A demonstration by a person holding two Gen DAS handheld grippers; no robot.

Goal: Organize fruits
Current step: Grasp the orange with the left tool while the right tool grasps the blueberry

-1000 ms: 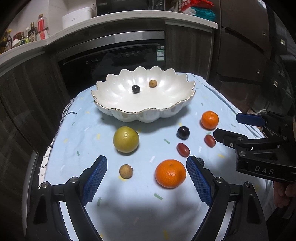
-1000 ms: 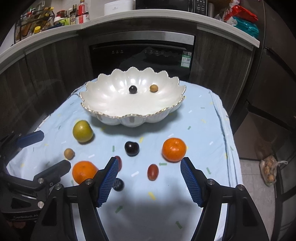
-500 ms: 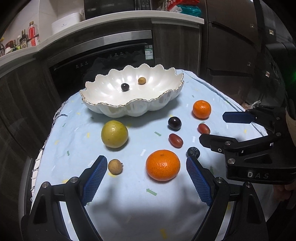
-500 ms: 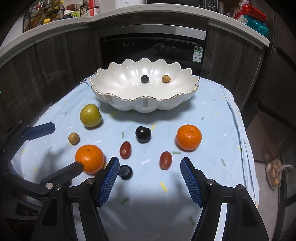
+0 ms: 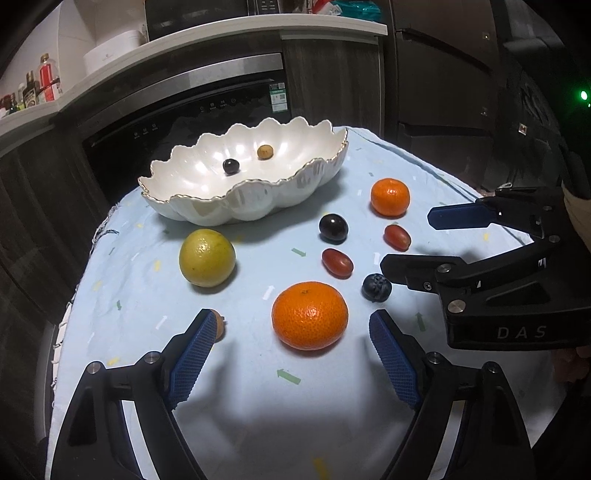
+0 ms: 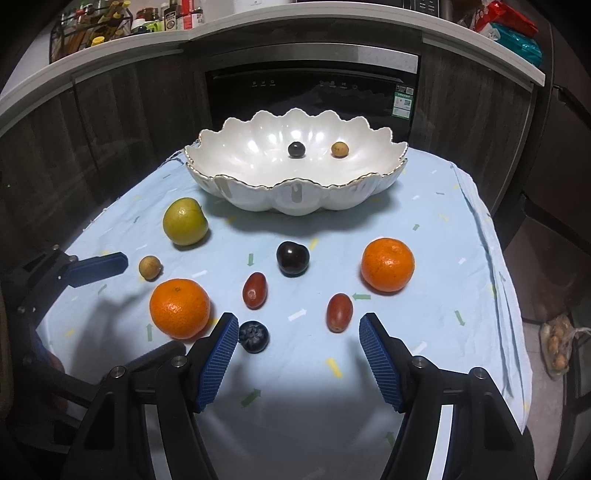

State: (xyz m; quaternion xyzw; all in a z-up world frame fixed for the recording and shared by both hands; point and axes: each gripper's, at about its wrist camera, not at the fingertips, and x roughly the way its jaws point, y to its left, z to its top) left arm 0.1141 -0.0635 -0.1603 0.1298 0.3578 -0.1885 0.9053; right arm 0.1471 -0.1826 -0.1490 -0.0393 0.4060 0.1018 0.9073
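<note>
bagged produce (image 6: 557,347) shows from right wrist only.

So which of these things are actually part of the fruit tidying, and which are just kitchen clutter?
Part of the job:
- white bowl
- two oranges
- green citrus
- dark plum
- two red oval fruits
- blueberry

Just lying about:
- bottles
- snack packets

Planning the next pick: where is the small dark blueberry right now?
In the right wrist view the small dark blueberry lies on the pale blue cloth, low and left of centre, beside the large orange mandarin and below a red grape tomato.
</note>
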